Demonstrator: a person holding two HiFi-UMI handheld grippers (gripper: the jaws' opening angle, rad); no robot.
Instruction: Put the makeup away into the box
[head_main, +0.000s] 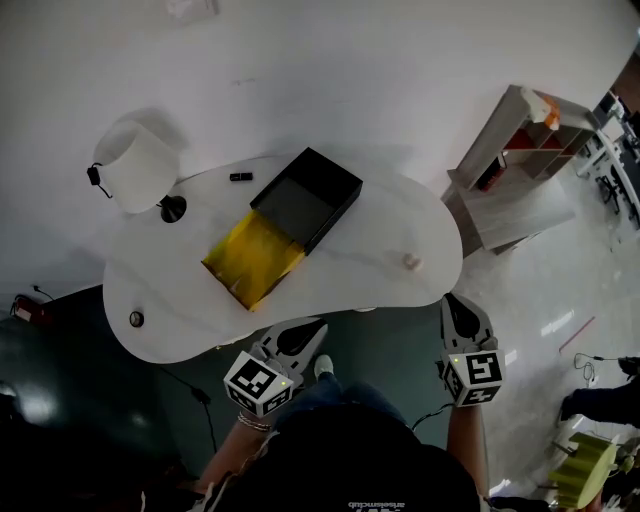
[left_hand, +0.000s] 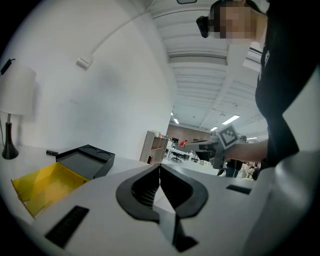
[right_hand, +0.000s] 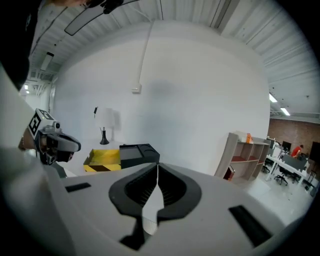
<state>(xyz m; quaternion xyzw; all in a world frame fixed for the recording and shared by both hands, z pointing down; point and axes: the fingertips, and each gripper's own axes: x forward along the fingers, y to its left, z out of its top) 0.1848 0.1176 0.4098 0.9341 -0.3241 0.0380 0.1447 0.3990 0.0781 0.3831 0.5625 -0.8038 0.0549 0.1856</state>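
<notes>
Sitting well beyond left claw (head_main: 316, 327), right claw (head_main: 455, 301) — black box (head_main: 303, 203).

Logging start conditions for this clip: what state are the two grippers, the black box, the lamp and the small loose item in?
Left gripper: shut, empty.
Right gripper: shut, empty.
Black rectangular box: open, with a yellow tray-like part against its near end.
White-shaded table lamp: upright; lit or not, unclear.
Small black oblong item: lying on the white table, outside the box.
</notes>
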